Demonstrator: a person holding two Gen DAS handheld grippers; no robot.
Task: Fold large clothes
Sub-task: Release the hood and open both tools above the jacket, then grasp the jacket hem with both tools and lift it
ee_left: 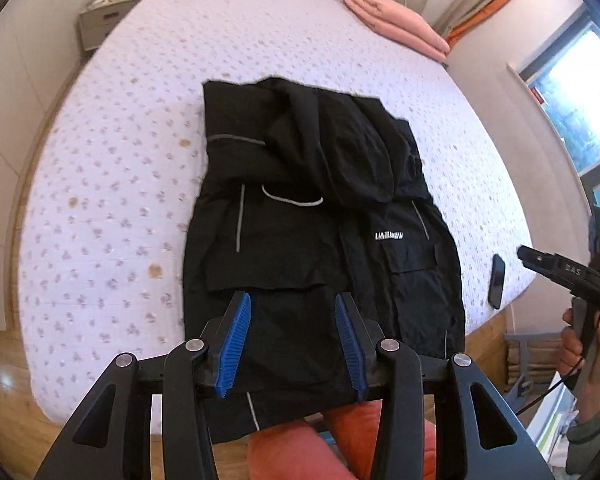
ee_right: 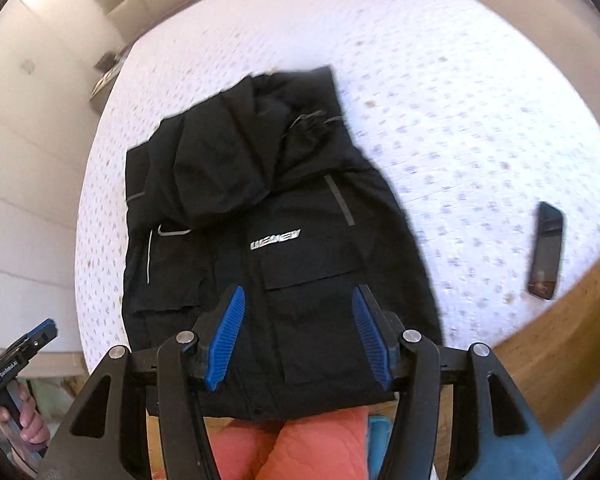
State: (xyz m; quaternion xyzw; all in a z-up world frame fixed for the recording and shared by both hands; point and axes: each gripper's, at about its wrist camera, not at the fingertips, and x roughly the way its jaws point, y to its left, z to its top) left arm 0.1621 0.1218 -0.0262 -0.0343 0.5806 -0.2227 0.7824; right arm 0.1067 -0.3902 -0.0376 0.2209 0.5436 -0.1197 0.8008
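Near edge of the bed: your one black jacket (ee_left: 320,240) lies flat on the mattress (ee_left: 120,160), hem hanging a little over the near edge, hood and both sleeves already folded in over the chest.
Why it lies so: with the sleeves tucked in it is a narrow strip, ready, I judge, for a fold from hem up toward the collar.
Left tongs (ee_left: 294,344): spread wide, holding nothing, hovering over the hem on the left side.
Right tongs (ee_right: 300,336): also wide and holding nothing, above the hem by the flap pocket (ee_right: 312,268).
Why held so: one pair per hem corner lets you lift the hem evenly.
Count: one jacket, two tongs, one dark phone (ee_right: 546,250) near the bed's right edge, one folded pink blanket (ee_left: 396,20) at the far right corner, one nightstand (ee_left: 106,20) beyond the far left corner.
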